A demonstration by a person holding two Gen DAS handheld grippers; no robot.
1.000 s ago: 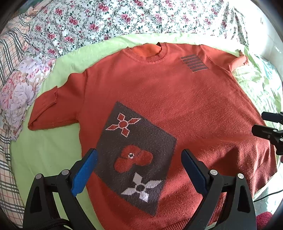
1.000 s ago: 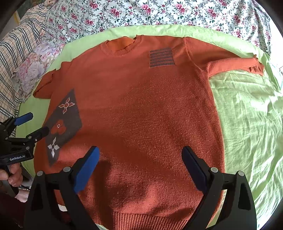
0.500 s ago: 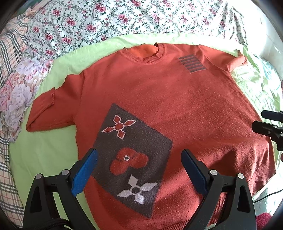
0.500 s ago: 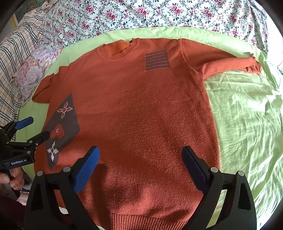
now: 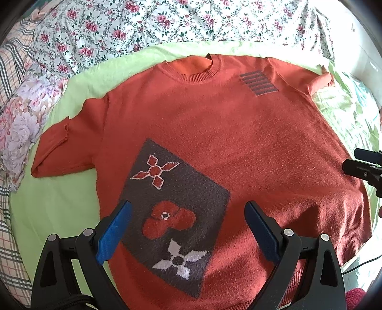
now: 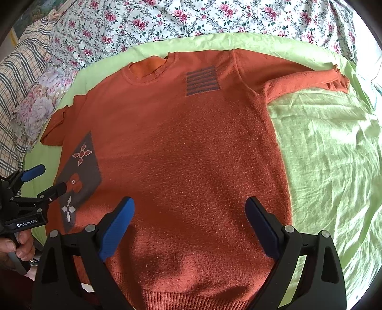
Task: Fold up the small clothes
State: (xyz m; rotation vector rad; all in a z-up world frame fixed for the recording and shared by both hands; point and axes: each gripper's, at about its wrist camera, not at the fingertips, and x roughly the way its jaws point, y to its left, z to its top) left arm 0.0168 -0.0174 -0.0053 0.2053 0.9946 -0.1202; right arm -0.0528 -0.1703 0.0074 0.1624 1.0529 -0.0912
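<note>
An orange knitted sweater lies flat, front up, on a light green sheet, with both sleeves spread out. It has a grey patch with flower shapes low on one side and a striped grey square near the chest. My left gripper hovers open above the grey patch. Open too, my right gripper hangs over the lower middle of the sweater, near the hem. Neither holds anything.
A floral bedspread lies beyond the collar. A plaid cloth and a flowered pillow sit at the left. A hand grips the left tool's handle. Bare green sheet spreads to the right of the sweater.
Both grippers have drifted slightly left and back over the sweater, so the grey patch and collar sit a little further right in each view. Both stay open; the sweater has not moved.
</note>
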